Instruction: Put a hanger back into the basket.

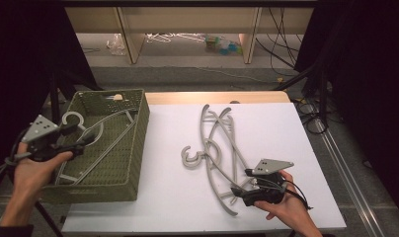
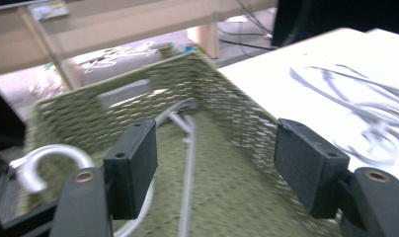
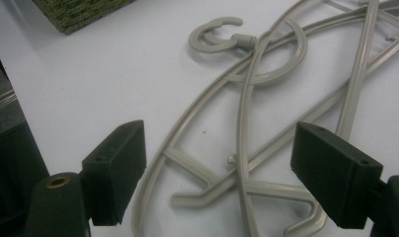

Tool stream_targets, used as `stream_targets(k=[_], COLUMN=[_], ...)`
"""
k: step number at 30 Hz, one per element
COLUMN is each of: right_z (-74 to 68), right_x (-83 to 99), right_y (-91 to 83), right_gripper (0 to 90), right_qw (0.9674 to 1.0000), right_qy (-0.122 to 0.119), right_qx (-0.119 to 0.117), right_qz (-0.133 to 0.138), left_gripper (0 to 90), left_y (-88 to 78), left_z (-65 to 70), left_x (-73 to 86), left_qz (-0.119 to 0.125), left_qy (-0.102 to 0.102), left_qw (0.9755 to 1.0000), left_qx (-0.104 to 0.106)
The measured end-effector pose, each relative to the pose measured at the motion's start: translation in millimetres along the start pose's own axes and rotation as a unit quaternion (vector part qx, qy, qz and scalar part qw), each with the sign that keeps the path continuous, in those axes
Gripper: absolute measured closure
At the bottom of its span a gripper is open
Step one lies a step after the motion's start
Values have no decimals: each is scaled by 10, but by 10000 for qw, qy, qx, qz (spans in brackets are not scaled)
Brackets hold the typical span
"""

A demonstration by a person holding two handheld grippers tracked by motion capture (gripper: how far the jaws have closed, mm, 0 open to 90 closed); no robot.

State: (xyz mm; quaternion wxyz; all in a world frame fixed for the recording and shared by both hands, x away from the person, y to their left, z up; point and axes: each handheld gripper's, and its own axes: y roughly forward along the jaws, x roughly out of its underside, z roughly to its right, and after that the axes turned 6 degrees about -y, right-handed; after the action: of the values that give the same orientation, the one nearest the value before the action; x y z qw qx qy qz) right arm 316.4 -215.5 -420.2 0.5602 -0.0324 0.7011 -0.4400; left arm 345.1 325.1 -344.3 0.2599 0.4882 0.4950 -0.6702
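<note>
The right gripper [image 1: 239,190], nearest the bottom edge of the high view, is held in the person's right hand [image 1: 281,205] low over the white tabletop [image 1: 266,123], with its two black jaws spread wide and nothing pressed between them. Directly ahead of those jaws, in the right gripper view, lies a tangle of grey plastic hangers [image 3: 257,113]; the curved arms of the hangers run through the gap between the pads without touching either one, and one hook [image 3: 215,37] curls just beyond them. In the high view the same pile of hangers [image 1: 217,153] stretches away from the right gripper toward the far side of the table. The left gripper [image 1: 76,143], held in the person's left hand [image 1: 34,168], hovers over the near left rim of a green woven basket [image 1: 138,143], well apart from the right gripper. Its jaws also stand wide and hold nothing. In the left gripper view, one grey hanger [image 2: 187,163] lies on the basket floor below and ahead of the jaws, with its hook [image 2: 49,160] curling up beside the left jaw. The basket's woven wall [image 2: 227,98] rises beyond the pads. Past the basket, on the tabletop to the right of this gripper, the pile of hangers appears blurred.
</note>
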Motion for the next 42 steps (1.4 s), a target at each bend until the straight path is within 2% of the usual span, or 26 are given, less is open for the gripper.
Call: stream_targets(k=[2, 5, 6, 7, 8, 12, 14, 16, 17, 18, 20, 22, 24, 26, 27, 28, 29, 30, 32, 33, 34, 36, 38, 39, 42], right_z=[-4, -5, -4, -3, -1, 11, 14, 21, 20, 19, 20, 15, 15, 8, 10, 9, 8, 8, 2, 2, -2, -3, -9, -9, -9], right_x=[4, 4, 4, 6, 8, 19, 21, 24, 24, 25, 24, 23, 23, 24, 27, 28, 30, 30, 33, 33, 32, 32, 33, 33, 33], right_y=[-1, 0, -1, 0, 1, -4, -5, -9, -9, -8, -7, -5, -5, -4, 7, 10, 12, 12, 13, 13, 10, 9, 6, 6, 20], right_gripper=[224, 224, 224, 223, 224, 222, 221, 220, 220, 220, 220, 220, 221, 220, 220, 220, 220, 220, 220, 220, 220, 221, 221, 221, 221], right_qw=[10000, 10000, 10000, 10000, 10000, 10000, 9999, 9999, 9999, 9999, 9999, 9999, 9999, 9999, 10000, 10000, 10000, 10000, 10000, 10000, 10000, 10000, 10000, 10000, 10000], right_qy=[45, 54, 49, 51, 49, 65, 63, 72, 76, 73, 62, 61, 55, 80, 30, 28, 22, 22, 52, 52, 55, 51, 77, 77, 0], right_qx=[8, 26, 25, 23, 27, 48, 74, 37, 35, 46, 29, 49, 47, 34, 20, 2, 2, 2, 7, 7, 9, 13, 18, 18, -4], right_qz=[-21, 3, 15, 23, 34, 58, 60, 62, 65, 83, 77, 79, 77, 56, 70, 60, 51, 51, 51, 51, 49, 54, 38, 38, 48], left_gripper=[312, 301, 291, 283, 278, 262, 249, 237, 235, 233, 234, 233, 233, 233, 230, 230, 227, 223, 223, 222, 221, 221, 219, 219, 219], left_y=[2, 18, 24, 54, 69, 124, 135, 175, 175, 197, 207, 241, 245, 265, 280, 280, 300, 300, 321, 321, 347, 354, 378, 381, 414], left_z=[156, 375, 443, 574, 631, 855, 906, 1045, 1045, 1122, 1158, 1262, 1290, 1355, 1418, 1418, 1475, 1475, 1553, 1553, 1594, 1601, 1623, 1621, 1636], left_x=[29, 65, 74, 94, 102, 143, 156, 212, 212, 255, 278, 356, 379, 438, 494, 494, 543, 543, 620, 620, 677, 695, 742, 756, 836], left_qz=[18, 108, 109, 163, 154, 208, 202, 193, 193, 223, 234, 249, 245, 260, 248, 248, 232, 232, 204, 204, 198, 191, 224, 235, 196], left_qy=[83, 91, 95, 141, 221, 214, 175, 82, 82, 138, 151, 72, 86, 53, 59, 59, 136, 136, 306, 306, 214, 276, 243, 322, 239], left_qw=[9998, 9989, 9985, 9974, 9968, 9948, 9943, 9920, 9920, 9909, 9904, 9882, 9879, 9870, 9856, 9856, 9836, 9836, 9824, 9824, 9818, 9820, 9817, 9823, 9833], left_qx=[171, 447, 536, 684, 747, 973, 1036, 1242, 1242, 1323, 1356, 1507, 1526, 1583, 1671, 1671, 1782, 1782, 1831, 1831, 1879, 1860, 1875, 1830, 1793])
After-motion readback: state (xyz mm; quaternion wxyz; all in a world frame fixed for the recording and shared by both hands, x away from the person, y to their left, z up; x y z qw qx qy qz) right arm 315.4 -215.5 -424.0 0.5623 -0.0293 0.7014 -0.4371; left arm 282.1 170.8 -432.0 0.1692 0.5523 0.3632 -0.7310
